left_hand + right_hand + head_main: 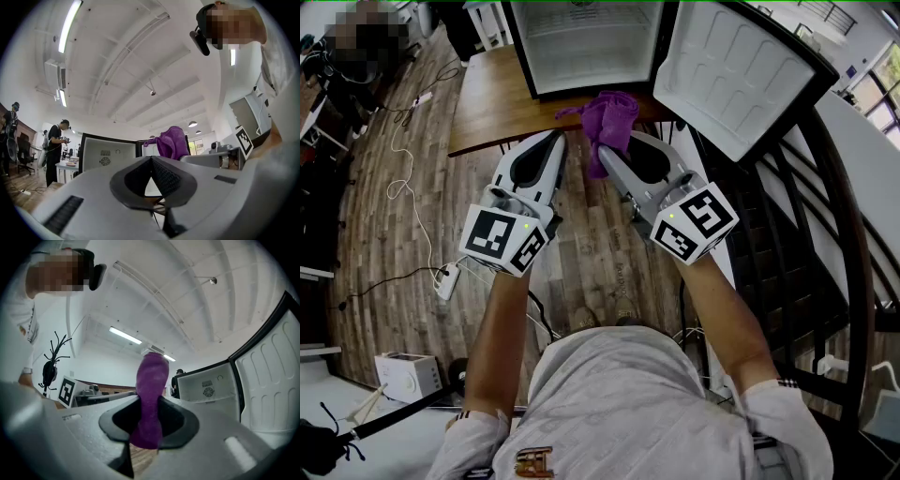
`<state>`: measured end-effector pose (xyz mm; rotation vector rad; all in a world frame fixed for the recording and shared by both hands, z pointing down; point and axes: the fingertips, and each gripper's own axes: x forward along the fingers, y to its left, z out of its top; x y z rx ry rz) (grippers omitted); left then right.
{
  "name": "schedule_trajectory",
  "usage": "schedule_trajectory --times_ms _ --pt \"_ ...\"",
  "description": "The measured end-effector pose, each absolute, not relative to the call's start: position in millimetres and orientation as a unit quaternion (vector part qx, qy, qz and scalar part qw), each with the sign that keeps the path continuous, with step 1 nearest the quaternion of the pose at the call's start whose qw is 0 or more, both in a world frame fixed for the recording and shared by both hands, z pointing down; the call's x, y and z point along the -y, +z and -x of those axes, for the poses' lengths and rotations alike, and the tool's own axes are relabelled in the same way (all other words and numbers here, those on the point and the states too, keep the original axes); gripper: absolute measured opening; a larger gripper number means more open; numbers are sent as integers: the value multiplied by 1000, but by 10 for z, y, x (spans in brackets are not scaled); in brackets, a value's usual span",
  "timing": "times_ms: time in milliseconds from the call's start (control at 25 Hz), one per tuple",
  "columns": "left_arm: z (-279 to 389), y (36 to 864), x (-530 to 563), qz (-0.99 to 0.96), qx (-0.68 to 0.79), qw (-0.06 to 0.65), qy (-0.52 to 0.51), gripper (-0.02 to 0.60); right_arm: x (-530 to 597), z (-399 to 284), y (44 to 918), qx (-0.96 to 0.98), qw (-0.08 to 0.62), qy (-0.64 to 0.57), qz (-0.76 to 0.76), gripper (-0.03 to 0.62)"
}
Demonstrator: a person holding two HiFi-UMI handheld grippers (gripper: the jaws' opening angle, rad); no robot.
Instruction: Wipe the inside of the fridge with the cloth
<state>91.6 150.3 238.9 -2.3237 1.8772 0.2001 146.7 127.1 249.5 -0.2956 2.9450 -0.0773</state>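
The right gripper [149, 423] has its jaws closed on the cloth [151, 380], a purple fold that stands up out of the pinch and bulges a little below it. Only the right gripper view shows this grip plainly. The left gripper [151, 160] has its jaws shut tip to tip with nothing between them, and only the left gripper view makes that sure. From there the cloth shows to the right, held up in front of the fridge [107, 157], and a person [56, 150] stands at a desk far off to the left. The head view shows none of that, but it gives the layout. The two grippers are held side by side, near each other, both pointing at the fridge. The cloth's bunched top lies over the front edge of the table [492, 103], just short of the fridge's mouth. The fridge stands open on that table, its white inside facing the person. Its door [727, 70] is swung out to the right, and the door's near corner is close to the right gripper. A strip of bare table lies between the cloth and the fridge's lower edge. A dark curved railing [825, 234] hems in the right side beyond the door. To the left the wooden floor [591, 253] is roomier, with cables [403, 178] and a power strip [447, 279] well apart from the grippers.
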Motion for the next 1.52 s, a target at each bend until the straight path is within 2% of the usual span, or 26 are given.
schedule_trajectory --times_ms 1080,1520 --pt "-1217 2407 -862 744 -662 77 55 -1 -661 -1739 2495 -995 89 -11 45 104" --pt "-1112 2420 -550 744 -661 79 59 0 -351 -1681 2520 -995 85 0 58 104"
